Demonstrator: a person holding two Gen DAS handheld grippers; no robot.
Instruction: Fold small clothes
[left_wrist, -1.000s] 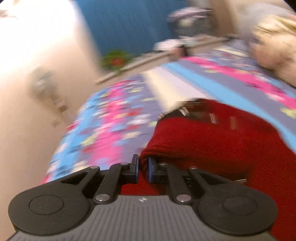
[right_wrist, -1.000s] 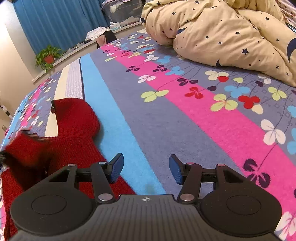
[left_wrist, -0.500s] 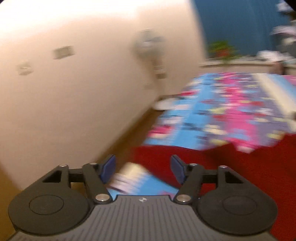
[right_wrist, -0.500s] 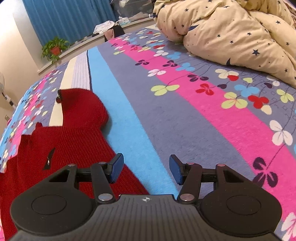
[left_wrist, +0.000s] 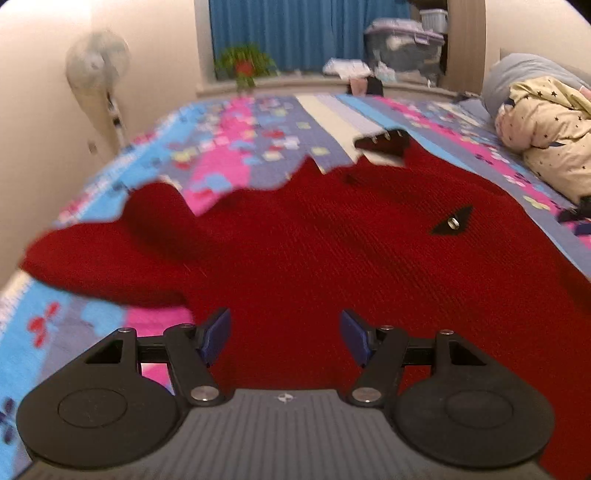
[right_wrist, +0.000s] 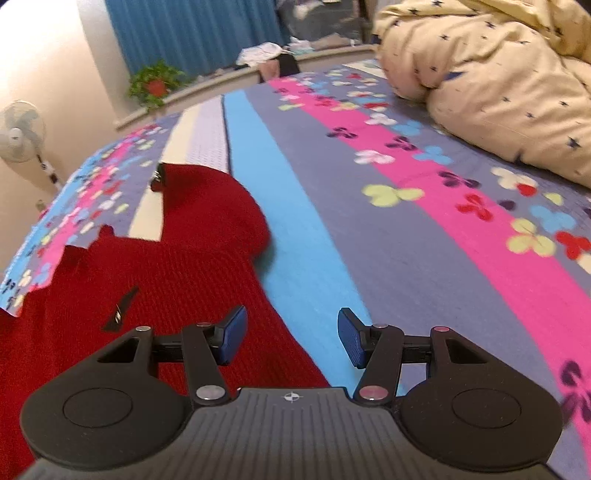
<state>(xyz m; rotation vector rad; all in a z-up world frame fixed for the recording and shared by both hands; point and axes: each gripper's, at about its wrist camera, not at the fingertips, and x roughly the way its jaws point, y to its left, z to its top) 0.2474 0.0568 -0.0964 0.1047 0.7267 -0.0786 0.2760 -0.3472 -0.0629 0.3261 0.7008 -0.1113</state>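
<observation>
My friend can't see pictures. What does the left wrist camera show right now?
A red sweater lies spread on a flowery bedsheet, one sleeve sticking out to the left. The left gripper is open just above it, holding nothing. Behind are a fan, a plant and blue curtains.

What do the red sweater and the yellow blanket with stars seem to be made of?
Red sweater: knitted yarn, probably wool or acrylic; fine ribbed rows show on its matte surface. Yellow blanket: soft printed fabric with padding, likely cotton; it bulges in puffy folds.

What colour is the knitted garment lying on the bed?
Dark red garment, with small black patches; clearest in the left wrist view.
</observation>
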